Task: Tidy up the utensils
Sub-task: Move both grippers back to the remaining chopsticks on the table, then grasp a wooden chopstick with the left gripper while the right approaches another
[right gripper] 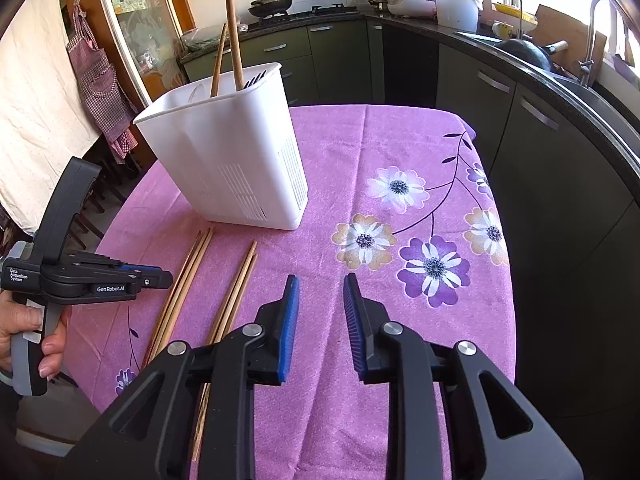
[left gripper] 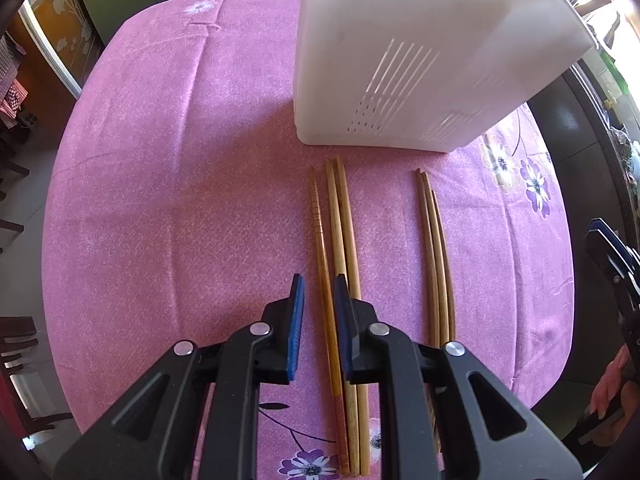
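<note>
- Pink floral tablecloth (right gripper: 400, 152) is spread over the table in a kitchen, with dark cabinets and a counter of pots and cookers behind
- At the far side of the cloth a white utensil holder (right gripper: 236, 152) stands upright, and two chopsticks (right gripper: 234, 36) are already seen leaning inside it, their tops well above the rim
- Just in front of the holder two loose bundles are laid side by side but apart: the left chopstick group (left gripper: 340, 280) and the right chopstick group (left gripper: 438, 264)
- The left gripper (left gripper: 318, 284) is held low over the left group, its jaws parted around the darker ridged stick with nothing clamped; a pick-up is judged to be the step in hand
- The right gripper (right gripper: 320, 284) is held open and empty over bare cloth, beside the right group
- The next move is judged to call for a closing of the left jaws on that one stick, a lift, and a tilt to drop it upright into the holder
- Contact between the pads and the stick cannot be confirmed, and the near ends of the right group are hidden beneath the left gripper body
- The holder's rim is cut off in the left wrist view, so its inner compartments cannot be made out
</note>
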A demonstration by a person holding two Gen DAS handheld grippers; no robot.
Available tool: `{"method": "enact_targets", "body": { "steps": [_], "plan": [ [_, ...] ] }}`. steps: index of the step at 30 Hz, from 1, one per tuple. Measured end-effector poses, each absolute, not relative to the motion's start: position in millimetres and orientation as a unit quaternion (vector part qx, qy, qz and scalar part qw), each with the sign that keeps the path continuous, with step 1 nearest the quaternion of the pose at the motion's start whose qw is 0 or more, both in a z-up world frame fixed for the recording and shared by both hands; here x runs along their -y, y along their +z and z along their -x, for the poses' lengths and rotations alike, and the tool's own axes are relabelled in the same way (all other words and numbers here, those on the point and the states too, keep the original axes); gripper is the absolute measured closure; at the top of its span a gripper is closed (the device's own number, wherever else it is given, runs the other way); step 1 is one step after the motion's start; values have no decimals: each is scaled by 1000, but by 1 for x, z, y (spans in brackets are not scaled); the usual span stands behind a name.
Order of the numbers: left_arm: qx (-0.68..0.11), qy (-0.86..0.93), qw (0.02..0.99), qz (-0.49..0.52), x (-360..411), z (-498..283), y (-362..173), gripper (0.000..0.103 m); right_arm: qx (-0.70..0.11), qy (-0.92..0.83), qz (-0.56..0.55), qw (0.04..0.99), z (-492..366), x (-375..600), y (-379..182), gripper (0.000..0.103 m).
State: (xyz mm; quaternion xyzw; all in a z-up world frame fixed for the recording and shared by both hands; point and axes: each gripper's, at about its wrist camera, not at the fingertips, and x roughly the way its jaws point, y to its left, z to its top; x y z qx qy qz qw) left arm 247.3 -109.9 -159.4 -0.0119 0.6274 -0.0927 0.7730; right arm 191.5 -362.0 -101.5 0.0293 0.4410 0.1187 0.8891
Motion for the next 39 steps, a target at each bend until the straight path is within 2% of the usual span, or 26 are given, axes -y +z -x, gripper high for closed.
{"method": "enact_targets", "body": {
  "steps": [16,19,24,39],
  "plan": [
    [-639,-66,766,-30,125,-256,-173,92,-451,121,-34,884,-193,363,-109,80],
    [-638,-68,766,-30,129,-257,-172,93,-454,125,-27,882,-193,357,-110,75],
    [-633,-74,771,-5,118,-256,-170,97,-465,129,-15,876,-194,347,-114,74],
    [-512,-103,853,18,76,-212,-75,97,-537,172,-33,825,-221,302,-147,76]
  ]
}}
